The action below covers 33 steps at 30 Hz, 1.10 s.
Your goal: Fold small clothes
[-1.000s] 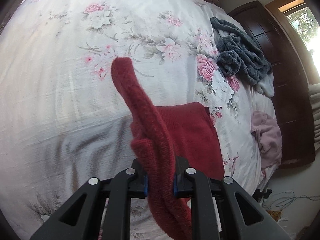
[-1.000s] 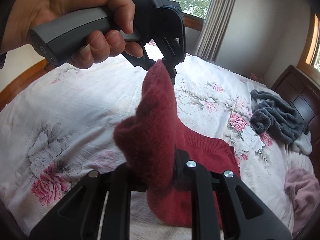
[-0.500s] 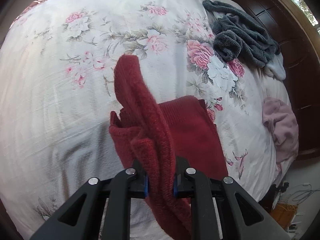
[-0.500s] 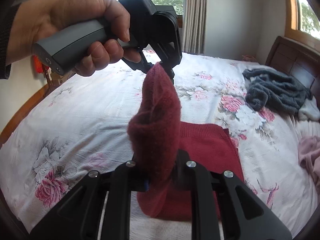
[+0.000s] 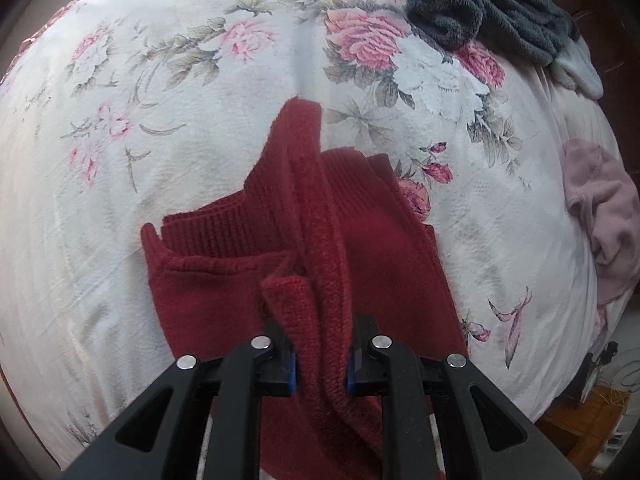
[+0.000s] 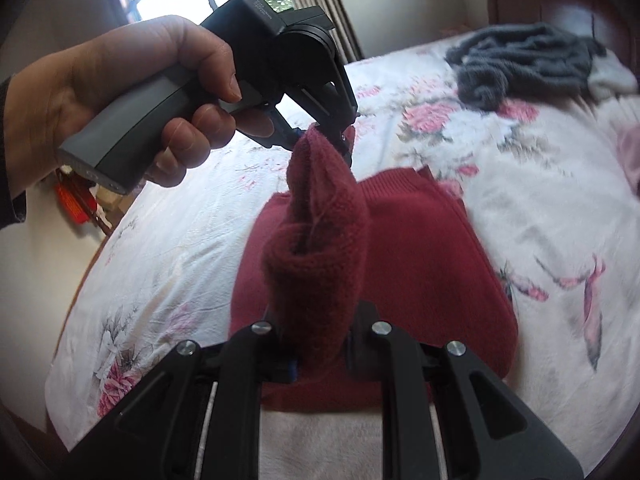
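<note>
While the floral-covered bed (image 5: 168,80) fills both views, most work appears outstanding: a grey garment (image 5: 480,12) lies crumpled at upper right of the left wrist view, a pink garment (image 5: 600,208) bunched at right edge, neither folded. At centre, the red knit garment (image 5: 392,264) lies partly flat, one edge lifted off the bed; judged mid-fold. Left gripper (image 5: 320,364) fingers pinch that raised edge. Right gripper (image 6: 320,356) fingers pinch the same strip's other end.

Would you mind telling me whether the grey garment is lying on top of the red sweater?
No, the grey garment lies apart at the far side of the bed, with floral bedspread between it and the red sweater.
</note>
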Motion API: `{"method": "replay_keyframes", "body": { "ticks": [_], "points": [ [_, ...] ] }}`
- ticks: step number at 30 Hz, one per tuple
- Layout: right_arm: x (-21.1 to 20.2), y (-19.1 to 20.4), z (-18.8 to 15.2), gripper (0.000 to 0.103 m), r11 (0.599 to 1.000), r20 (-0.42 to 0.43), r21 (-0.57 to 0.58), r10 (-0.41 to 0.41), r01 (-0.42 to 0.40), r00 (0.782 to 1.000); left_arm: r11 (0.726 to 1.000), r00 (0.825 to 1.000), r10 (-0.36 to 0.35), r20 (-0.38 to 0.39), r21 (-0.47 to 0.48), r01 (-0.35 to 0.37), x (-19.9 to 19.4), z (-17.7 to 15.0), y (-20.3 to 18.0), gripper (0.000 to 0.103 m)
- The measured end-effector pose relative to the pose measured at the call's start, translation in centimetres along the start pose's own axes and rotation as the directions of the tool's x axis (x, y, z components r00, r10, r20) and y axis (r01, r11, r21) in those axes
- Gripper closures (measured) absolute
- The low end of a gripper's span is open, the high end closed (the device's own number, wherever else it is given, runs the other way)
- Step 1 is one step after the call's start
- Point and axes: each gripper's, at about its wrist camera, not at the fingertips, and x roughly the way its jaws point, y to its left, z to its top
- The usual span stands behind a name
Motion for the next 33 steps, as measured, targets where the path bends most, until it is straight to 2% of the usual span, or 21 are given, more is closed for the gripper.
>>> {"method": "replay_keyframes", "body": {
  "ticks": [6,9,16,19,20,21,22,23,24,25,27,31,33],
  "points": [
    [0.8,-4.2,-2.1,0.089,0.992,0.016,0.113,0.046,-0.047,0.999,0.996,0.996,0.078,-0.042,0.038,-0.077,3.8,0.9,-3.3,0.087],
    [1.2,-6.0,-2.6,0.089,0.977,0.013,0.189,0.097,-0.097,0.995,0.993,0.992,0.117,-0.041,0.033,-0.116,4.7,1.1,-4.4,0.086],
    [0.9,-7.9,-3.1,0.089,0.954,0.003,0.255,0.164,-0.159,0.987,0.978,0.978,0.208,-0.023,0.021,-0.208,5.6,0.7,-7.0,0.085],
    [1.1,-8.9,-3.3,0.089,0.945,0.000,0.280,0.178,-0.171,0.984,0.979,0.979,0.204,0.000,-0.012,-0.204,5.5,0.6,-7.8,0.076],
    [1.1,-9.3,-3.4,0.089,0.937,0.001,0.297,0.192,-0.184,0.981,0.981,0.981,0.191,0.024,-0.022,-0.190,5.4,0.5,-8.0,0.069],
    [1.2,-9.7,-3.6,0.087,0.929,-0.005,0.314,0.210,-0.198,0.978,0.985,0.984,0.169,0.050,-0.027,-0.168,5.0,0.4,-8.2,0.056],
    [1.3,-10.1,-3.7,0.087,0.922,-0.014,0.328,0.223,-0.207,0.975,0.991,0.987,0.134,0.086,-0.032,-0.132,4.4,0.2,-8.1,0.048],
    [1.4,-10.7,-3.8,0.083,0.913,-0.018,0.348,0.231,-0.211,0.973,0.995,0.987,0.098,0.127,-0.040,-0.094,3.7,0.1,-8.0,0.036],
    [1.5,-11.2,-3.9,0.076,0.907,-0.017,0.366,0.232,-0.209,0.973,0.998,0.982,0.054,0.179,-0.052,-0.046,2.8,-0.3,-7.8,0.031],
    [1.6,-11.8,-4.0,0.074,0.899,-0.018,0.386,0.233,-0.208,0.972,0.998,0.977,0.022,0.213,-0.059,-0.009,2.1,-0.5,-7.3,0.031],
    [2.2,-13.2,-4.4,0.056,0.870,-0.034,0.441,0.259,-0.218,0.965,0.995,0.962,-0.043,0.270,-0.079,0.066,0.7,-1.0,-5.7,0.030],
    [2.6,-14.7,-4.6,0.048,0.819,-0.024,0.504,0.333,-0.276,0.943,0.980,0.942,-0.138,0.305,-0.098,0.175,-1.1,-3.5,-2.4,0.030],
    [2.7,-15.1,-4.6,0.038,0.797,-0.014,0.519,0.369,-0.309,0.929,0.973,0.932,-0.168,0.321,-0.099,0.209,-1.8,-5.7,-0.7,0.028]
  ]
}}
